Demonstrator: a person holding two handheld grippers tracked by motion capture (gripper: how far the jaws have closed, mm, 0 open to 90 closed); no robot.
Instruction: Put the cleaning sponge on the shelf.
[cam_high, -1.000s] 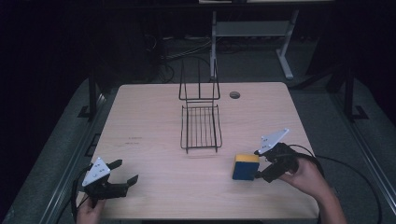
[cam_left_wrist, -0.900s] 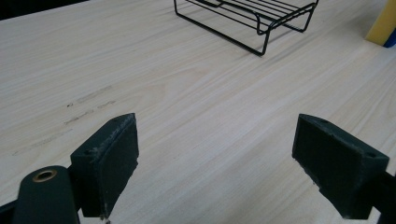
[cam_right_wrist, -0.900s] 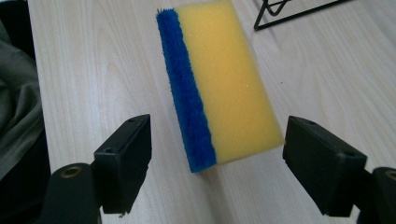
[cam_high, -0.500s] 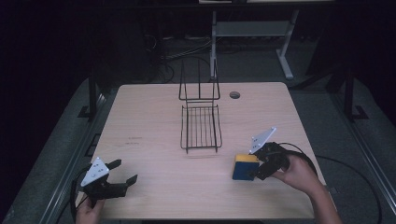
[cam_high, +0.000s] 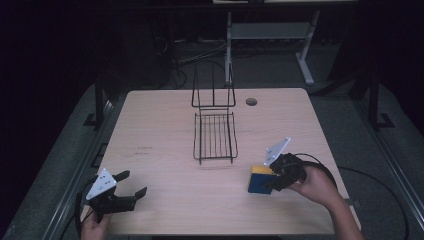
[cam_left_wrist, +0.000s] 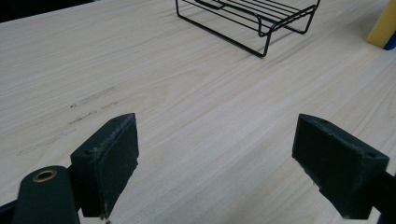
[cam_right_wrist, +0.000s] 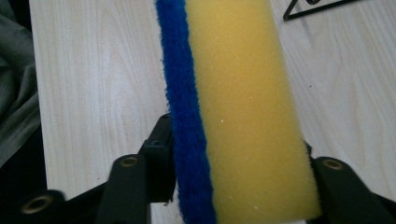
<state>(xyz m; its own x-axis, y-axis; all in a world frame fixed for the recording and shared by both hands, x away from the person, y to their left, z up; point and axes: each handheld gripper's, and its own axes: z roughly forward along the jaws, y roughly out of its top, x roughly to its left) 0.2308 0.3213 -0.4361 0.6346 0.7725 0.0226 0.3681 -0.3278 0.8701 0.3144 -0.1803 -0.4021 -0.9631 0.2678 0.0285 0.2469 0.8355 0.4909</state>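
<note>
Right now the right claw (cam_high: 267, 181) has just been closing, and its jaws now pinch a yellow-and-blue sponge (cam_high: 260, 179) standing on the bench (cam_high: 165, 125). The wire rack (cam_high: 215, 135), nothing in it, sits beyond and leftward of that claw. The left claw (cam_high: 131, 184) gapes wide, well apart from both.

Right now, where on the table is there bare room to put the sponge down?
Bare wood lies left of the wire rack, out to the table edge, and between the left gripper and the sponge. Tightest is between rack and right gripper.
</note>
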